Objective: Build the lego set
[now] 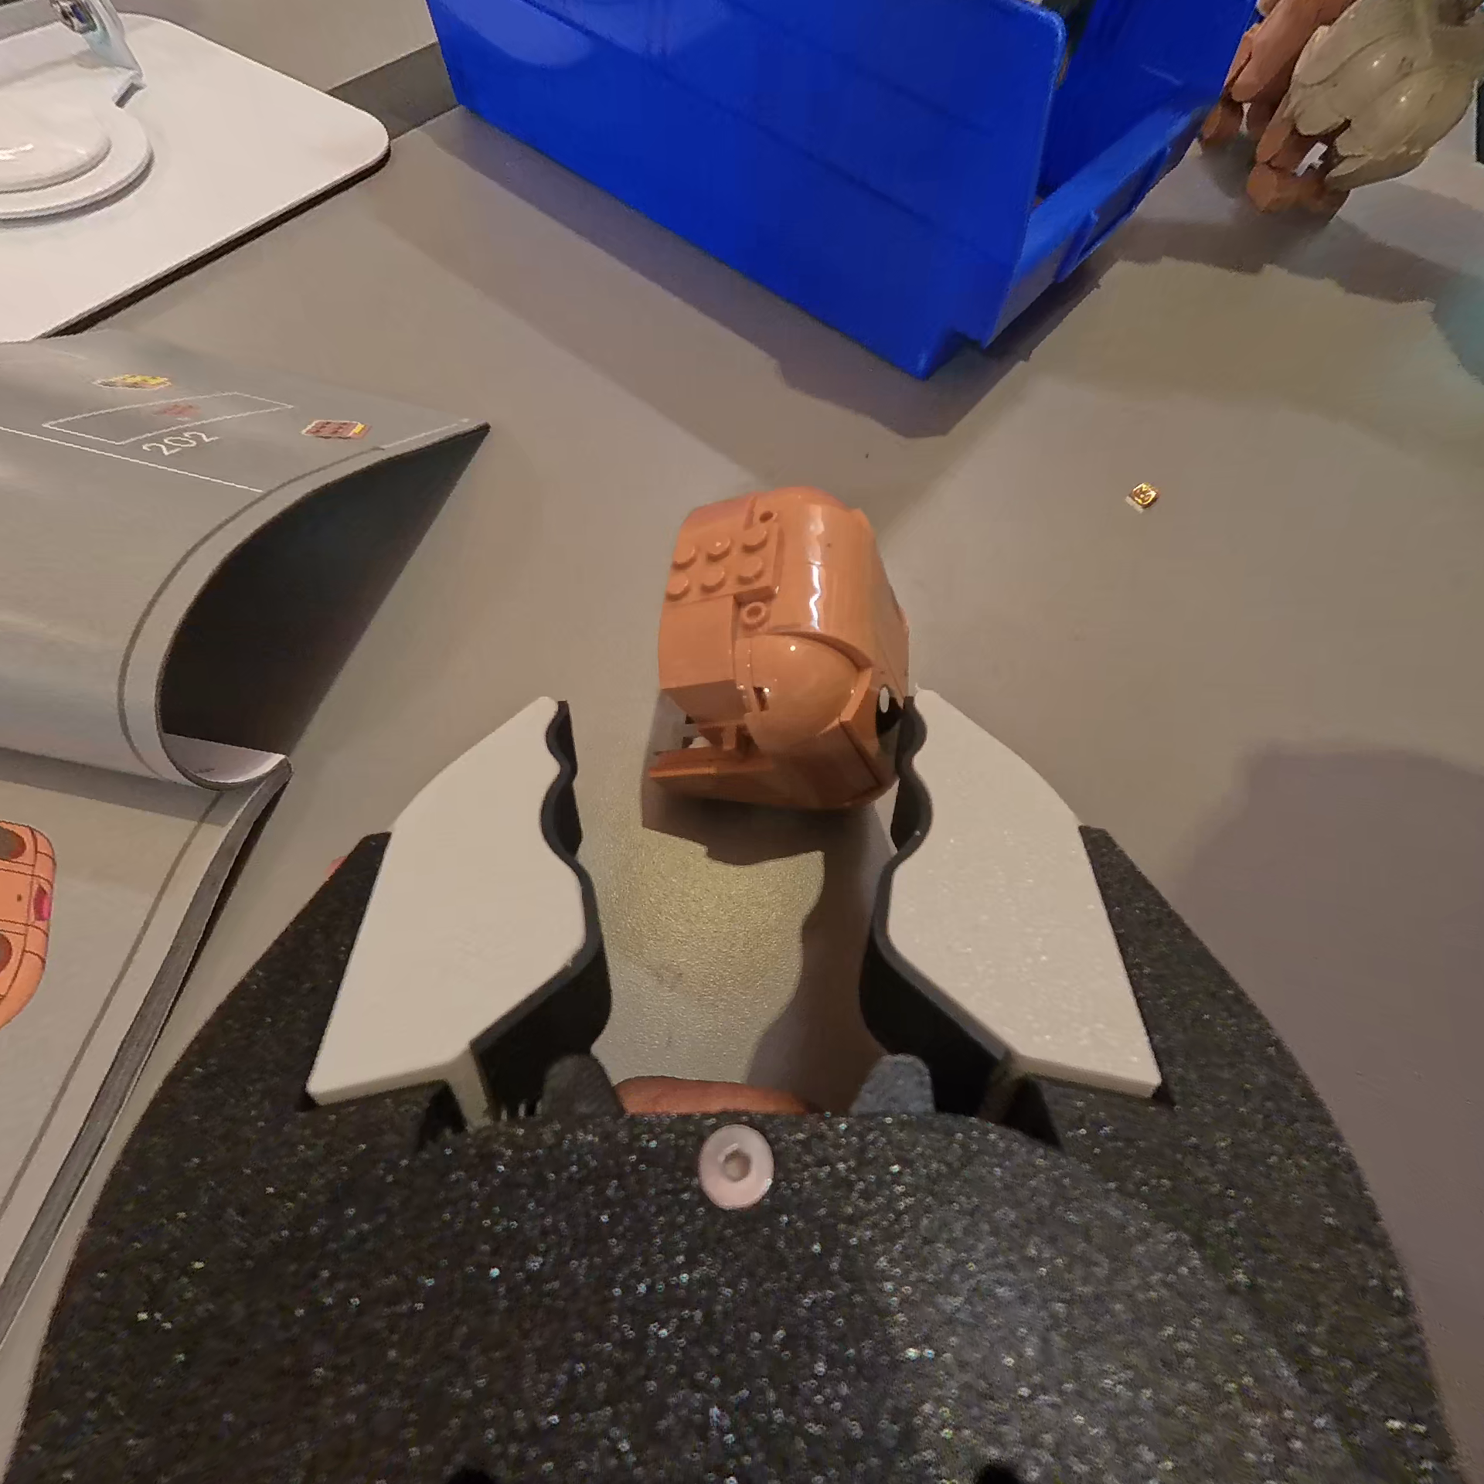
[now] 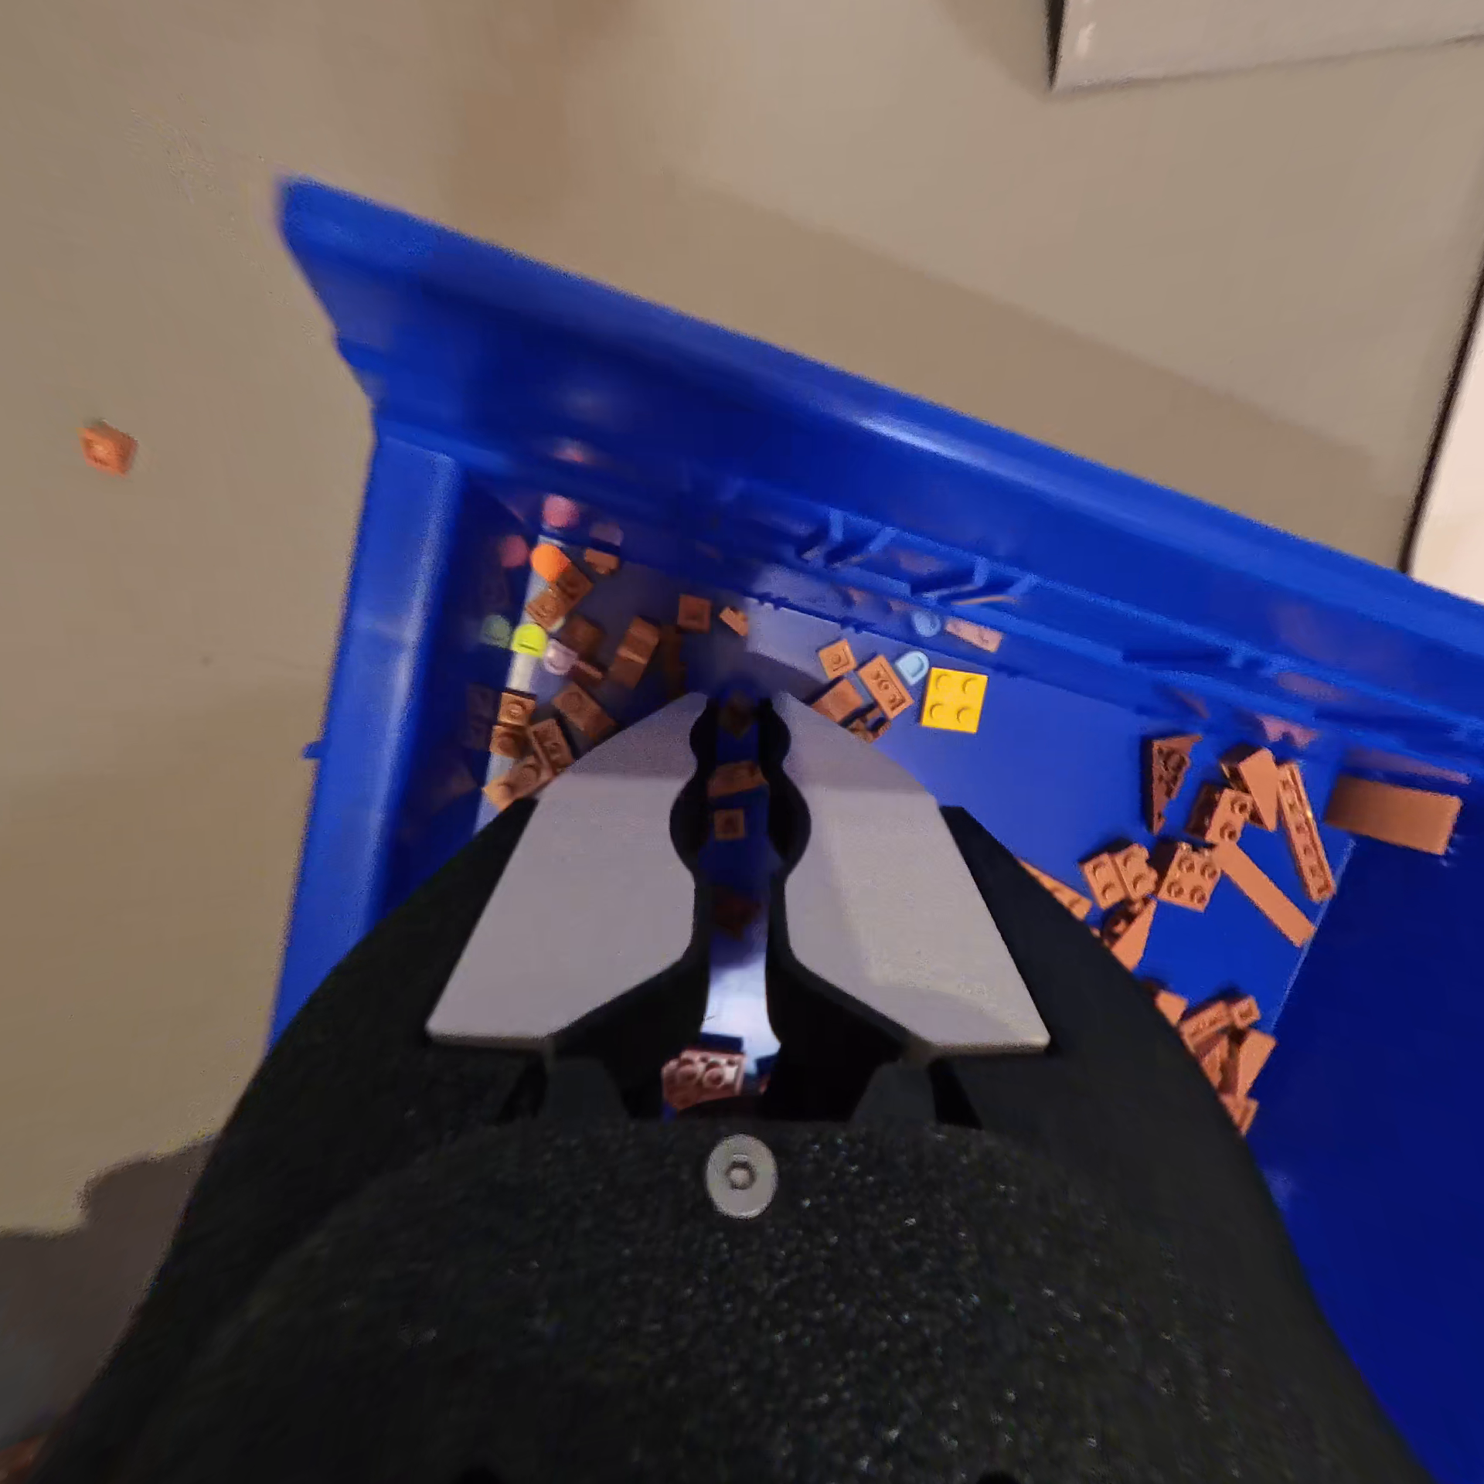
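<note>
Tan lego assembly (image 1: 783,658) sits beyond spread left gripper (image 1: 735,723).

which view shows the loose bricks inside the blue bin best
The right wrist view. It looks down into the blue bin, so the loose bricks on its floor show, mostly brown, plus a yellow plate. The left wrist view shows only the bin's outer walls across the table; its contents are hidden there.

A rounded tan brick assembly (image 1: 783,658) lies tilted on the grey table. Loose brown bricks (image 2: 1196,867) and one yellow plate (image 2: 954,700) lie scattered inside the blue bin (image 2: 642,417).
</note>
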{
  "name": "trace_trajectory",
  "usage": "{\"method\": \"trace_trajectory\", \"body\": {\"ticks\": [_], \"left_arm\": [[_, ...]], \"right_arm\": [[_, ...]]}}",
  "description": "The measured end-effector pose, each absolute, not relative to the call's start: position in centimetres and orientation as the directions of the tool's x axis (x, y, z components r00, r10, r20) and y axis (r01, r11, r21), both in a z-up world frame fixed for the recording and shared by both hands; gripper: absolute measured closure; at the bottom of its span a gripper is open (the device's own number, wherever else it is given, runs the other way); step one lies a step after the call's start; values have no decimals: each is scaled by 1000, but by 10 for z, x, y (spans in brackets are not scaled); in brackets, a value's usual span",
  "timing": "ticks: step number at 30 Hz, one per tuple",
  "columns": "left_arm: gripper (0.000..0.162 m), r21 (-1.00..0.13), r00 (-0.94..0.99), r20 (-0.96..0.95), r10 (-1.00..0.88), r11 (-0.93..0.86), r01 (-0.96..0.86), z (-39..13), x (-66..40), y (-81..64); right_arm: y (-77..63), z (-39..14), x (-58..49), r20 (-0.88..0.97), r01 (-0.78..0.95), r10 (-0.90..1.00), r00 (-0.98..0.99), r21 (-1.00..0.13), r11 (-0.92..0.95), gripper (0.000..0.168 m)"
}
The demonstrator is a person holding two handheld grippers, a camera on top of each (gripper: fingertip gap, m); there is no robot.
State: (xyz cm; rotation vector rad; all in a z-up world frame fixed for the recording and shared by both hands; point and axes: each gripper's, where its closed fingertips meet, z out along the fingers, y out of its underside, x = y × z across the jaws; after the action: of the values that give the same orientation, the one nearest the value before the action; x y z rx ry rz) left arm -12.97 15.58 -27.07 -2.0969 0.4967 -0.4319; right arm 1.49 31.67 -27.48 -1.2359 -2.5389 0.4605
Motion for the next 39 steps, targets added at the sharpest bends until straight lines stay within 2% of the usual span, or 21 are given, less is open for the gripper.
{"method": "trace_trajectory", "body": {"ticks": [6, 8, 18, 23, 27, 29, 31, 35, 39], "left_arm": [[85, -842, 860, 114, -498, -507, -182, -271, -130, 156], [85, -842, 860, 115, -497, -509, -181, -271, -130, 156], [85, -842, 866, 118, -486, -511, -172, -271, -132, 156], [85, -841, 866, 122, -485, -513, -169, -271, -132, 156], [85, -841, 865, 125, -486, -515, -168, -271, -132, 156], [85, -840, 864, 127, -487, -516, -167, -271, -132, 156], [85, -840, 864, 128, -487, -516, -166, -271, -132, 156], [85, -841, 865, 131, -485, -517, -162, -271, -133, 156], [85, -840, 864, 138, -484, -520, -157, -271, -133, 156]], "right_arm": [[268, -207, 35, 73, 703, 910, -408, -612, 364, 159], [243, -199, 48, 66, 694, 928, -367, -645, 321, 159], [178, -300, 79, 97, 794, 939, -331, -509, 333, 158], [187, -280, 78, 109, 773, 922, -372, -514, 373, 147], [217, -218, 60, 172, 664, 895, -411, -617, 423, 153], [242, -204, 48, 256, 610, 851, -458, -606, 510, 158], [265, -212, 37, 292, 598, 795, -532, -535, 597, 159], [283, -251, 29, 206, 554, 663, -720, -405, 727, 163], [281, -264, 23, 135, 500, 594, -793, -412, 762, 168]]}}
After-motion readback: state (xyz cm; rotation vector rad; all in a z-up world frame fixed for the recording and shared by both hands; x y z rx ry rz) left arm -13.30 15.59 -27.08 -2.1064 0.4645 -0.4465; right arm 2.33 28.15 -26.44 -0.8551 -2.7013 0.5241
